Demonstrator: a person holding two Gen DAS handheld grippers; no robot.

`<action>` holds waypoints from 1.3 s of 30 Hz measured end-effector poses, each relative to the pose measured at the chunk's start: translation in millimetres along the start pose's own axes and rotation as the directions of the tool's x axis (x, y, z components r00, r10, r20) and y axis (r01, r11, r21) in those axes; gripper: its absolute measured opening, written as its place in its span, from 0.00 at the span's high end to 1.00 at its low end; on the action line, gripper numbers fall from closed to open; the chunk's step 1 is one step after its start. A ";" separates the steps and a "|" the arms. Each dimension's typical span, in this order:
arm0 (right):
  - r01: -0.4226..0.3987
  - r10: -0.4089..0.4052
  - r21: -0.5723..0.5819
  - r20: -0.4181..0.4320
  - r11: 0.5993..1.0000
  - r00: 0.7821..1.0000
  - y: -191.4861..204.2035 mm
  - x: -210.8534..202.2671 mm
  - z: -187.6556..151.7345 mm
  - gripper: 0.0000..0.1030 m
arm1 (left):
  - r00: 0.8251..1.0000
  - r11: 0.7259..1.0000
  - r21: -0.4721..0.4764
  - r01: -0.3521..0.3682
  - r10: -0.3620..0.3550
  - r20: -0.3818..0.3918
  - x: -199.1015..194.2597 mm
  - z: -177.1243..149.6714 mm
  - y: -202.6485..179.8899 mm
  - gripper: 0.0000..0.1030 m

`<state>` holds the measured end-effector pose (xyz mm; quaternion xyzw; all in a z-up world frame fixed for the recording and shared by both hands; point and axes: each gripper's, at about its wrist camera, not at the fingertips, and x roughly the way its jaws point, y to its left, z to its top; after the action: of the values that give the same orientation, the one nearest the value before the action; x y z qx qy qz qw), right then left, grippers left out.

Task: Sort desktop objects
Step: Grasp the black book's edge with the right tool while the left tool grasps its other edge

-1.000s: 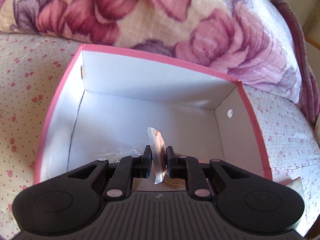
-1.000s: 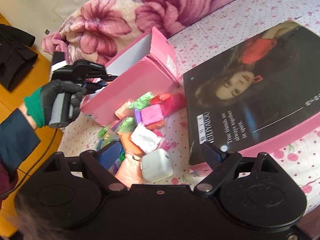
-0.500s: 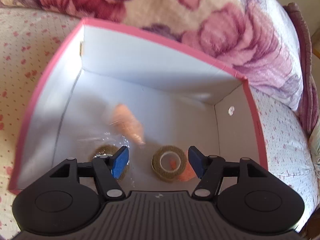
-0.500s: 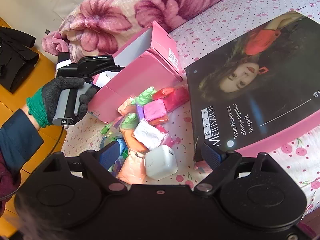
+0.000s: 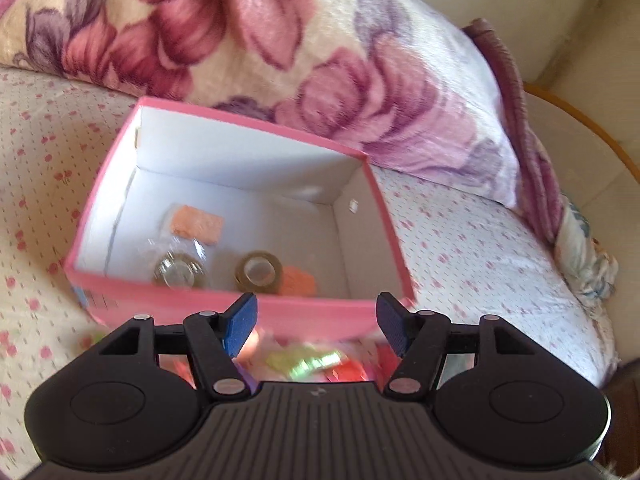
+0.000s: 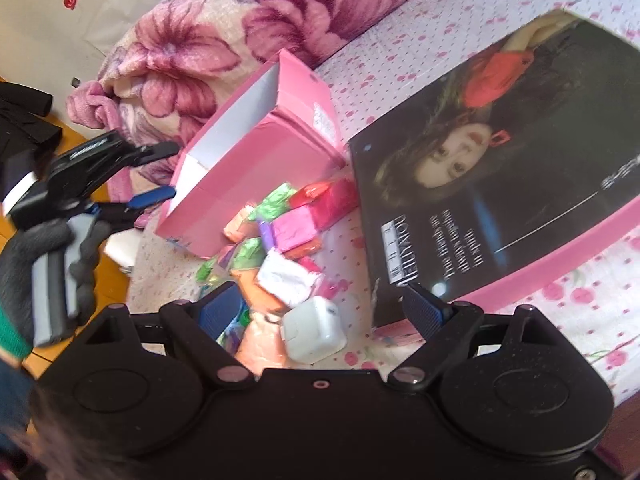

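Note:
A pink box [image 5: 376, 216] with a white inside stands open on the bed; it also shows in the right wrist view [image 6: 256, 168]. Inside lie an orange packet [image 5: 196, 224], two tape rolls [image 5: 258, 270] and another orange piece [image 5: 298, 282]. My left gripper [image 5: 316, 330] is open and empty, drawn back just above the box's near wall; it also shows in the right wrist view [image 6: 156, 176]. A pile of coloured packets [image 6: 280, 236] and a white charger [image 6: 314, 330] lie beside the box. My right gripper [image 6: 320, 312] is open and empty above the charger.
A large pink lid with a woman's portrait [image 6: 500, 184] lies to the right of the pile. A flowered blanket [image 5: 280, 52] is bunched behind the box. The bed edge and wooden floor [image 6: 108, 272] are at the left.
My left gripper opened and dropped the orange packet into the box, then pulled back and up out of it. My right gripper moved slightly closer to the pile.

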<state>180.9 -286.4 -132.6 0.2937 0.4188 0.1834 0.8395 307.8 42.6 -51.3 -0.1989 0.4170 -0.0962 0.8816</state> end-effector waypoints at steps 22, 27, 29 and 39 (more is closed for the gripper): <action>0.447 -0.422 -0.272 0.148 0.852 0.894 -46.2 -59.9 66.7 0.14 | 0.982 0.992 -0.009 0.127 -0.127 -0.143 38.0 -129.8 -52.3 0.37; 0.489 -0.465 -0.230 0.151 0.842 0.872 -68.9 -61.3 72.3 0.14 | 0.979 0.990 0.054 0.131 -0.121 -0.166 50.5 -147.8 -76.5 0.37; 0.501 -0.478 -0.218 0.152 0.838 0.865 -75.5 -61.5 73.7 0.14 | 0.981 0.990 0.067 0.123 -0.111 -0.161 53.8 -152.8 -82.2 0.37; 0.511 -0.487 -0.120 0.183 0.851 0.854 -119.7 -76.8 90.7 0.14 | 0.987 0.992 0.097 0.085 -0.070 -0.142 69.5 -163.3 -96.6 0.37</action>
<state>217.1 -450.7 -121.1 0.1170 0.4015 -0.0292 0.9079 225.1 -112.1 -151.7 -0.1621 0.4634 -0.1653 0.8554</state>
